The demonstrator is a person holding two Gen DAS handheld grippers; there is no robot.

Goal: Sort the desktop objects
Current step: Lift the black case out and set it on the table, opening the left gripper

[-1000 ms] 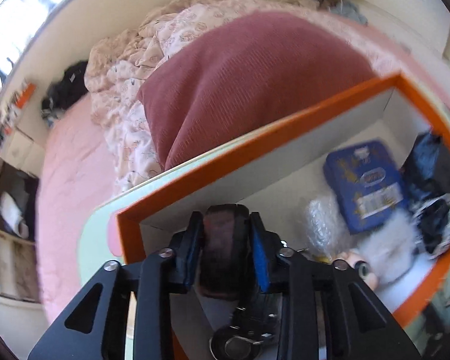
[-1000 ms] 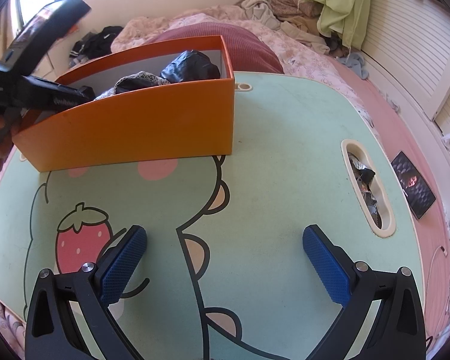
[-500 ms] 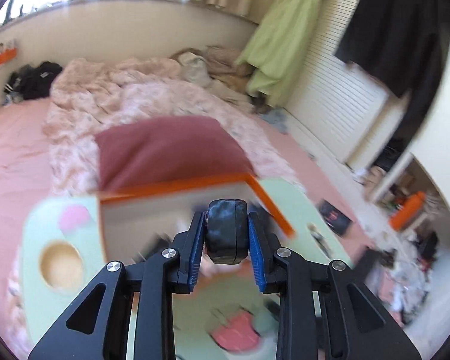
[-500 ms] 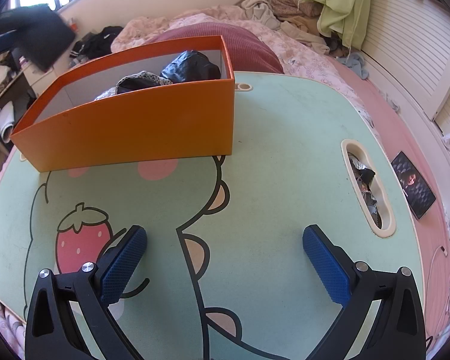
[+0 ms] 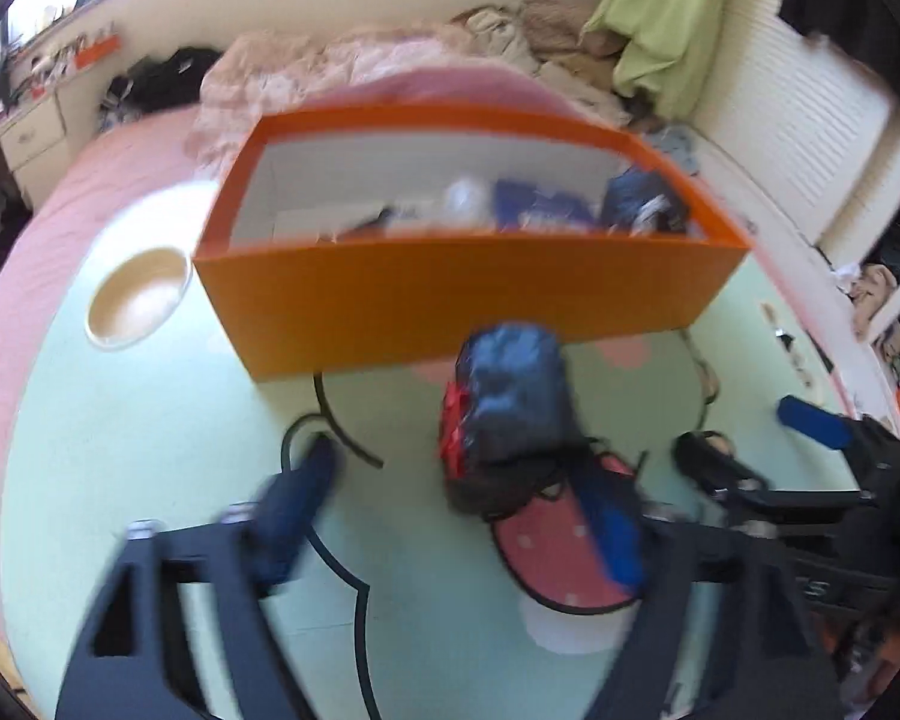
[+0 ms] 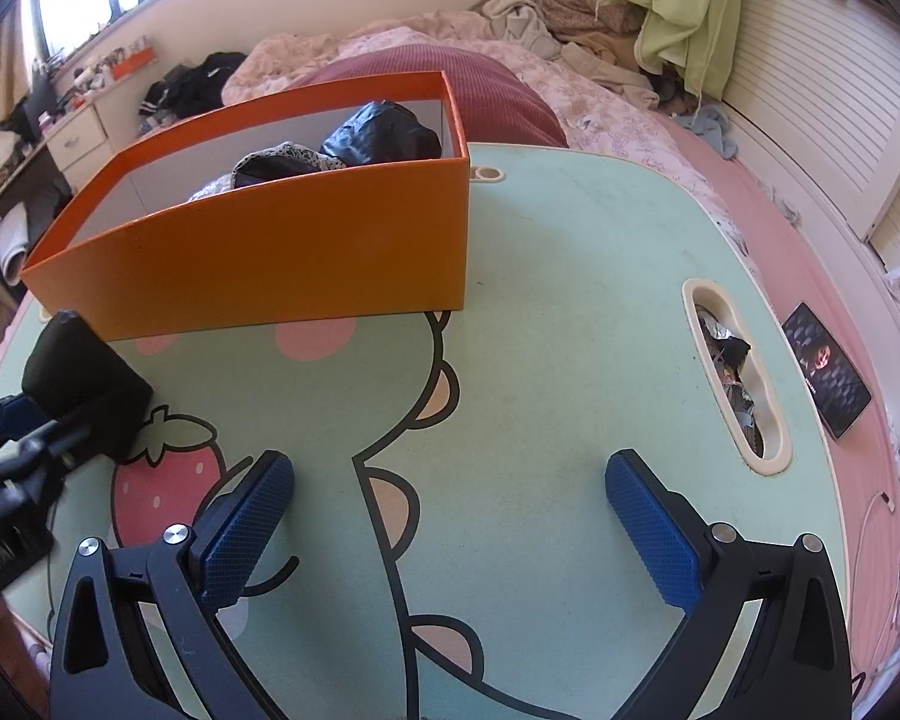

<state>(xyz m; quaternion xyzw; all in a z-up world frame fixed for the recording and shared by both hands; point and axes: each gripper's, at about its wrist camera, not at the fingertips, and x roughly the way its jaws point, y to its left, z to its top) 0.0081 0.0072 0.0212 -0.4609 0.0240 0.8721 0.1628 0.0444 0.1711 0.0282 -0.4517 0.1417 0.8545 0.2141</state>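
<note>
While left gripper (image 5: 450, 516) jaws spread wide, released, dark pouch (image 5: 510, 408) lies on surface just ahead, long axis pointing toward orange box (image 5: 468, 300). Right gripper (image 6: 450, 510) also released, farther off.

Dark pouch (image 5: 510, 414) before orange box (image 5: 450, 306)

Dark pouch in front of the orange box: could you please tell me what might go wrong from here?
1. The dark pouch sits on the table outside the orange box, near the table's left edge; a nudge could push it off.
2. The left gripper is open around it and the left view is blurred, so a finger may clip it.
3. The right gripper is close by; they could collide.
</note>
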